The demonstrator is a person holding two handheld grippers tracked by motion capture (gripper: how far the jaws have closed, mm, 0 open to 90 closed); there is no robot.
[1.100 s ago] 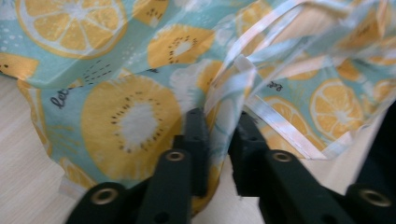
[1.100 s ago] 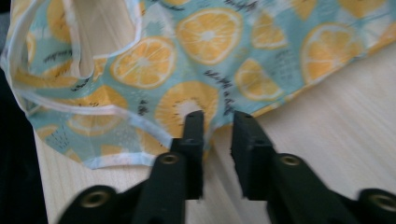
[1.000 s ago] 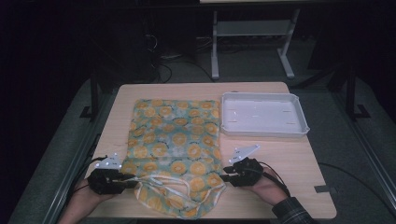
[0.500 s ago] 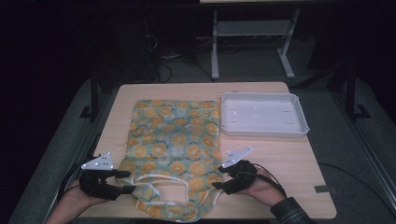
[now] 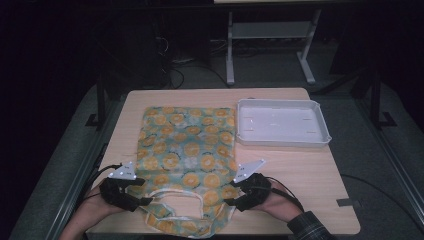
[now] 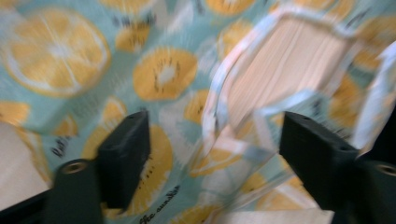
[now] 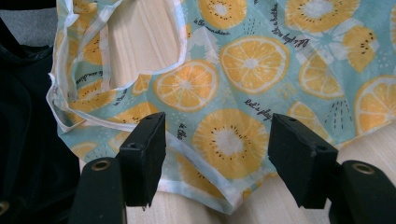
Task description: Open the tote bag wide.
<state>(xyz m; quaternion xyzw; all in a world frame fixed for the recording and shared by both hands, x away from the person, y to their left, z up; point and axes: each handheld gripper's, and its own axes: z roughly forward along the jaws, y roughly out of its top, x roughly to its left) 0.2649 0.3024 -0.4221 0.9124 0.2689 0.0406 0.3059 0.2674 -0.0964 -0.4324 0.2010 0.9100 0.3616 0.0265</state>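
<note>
My left gripper [image 5: 142, 196] has just been opening; its jaws stand spread over the near left corner of the bag [image 5: 187, 155], pinching nothing. My right gripper [image 5: 231, 198] has also just been opening, its jaws wide at the bag's near right corner, cloth lying loose between them. The bag lies flat on the table [image 5: 300, 170], its handles [image 5: 175, 197] toward me, left of the tray [image 5: 280, 122]
</note>
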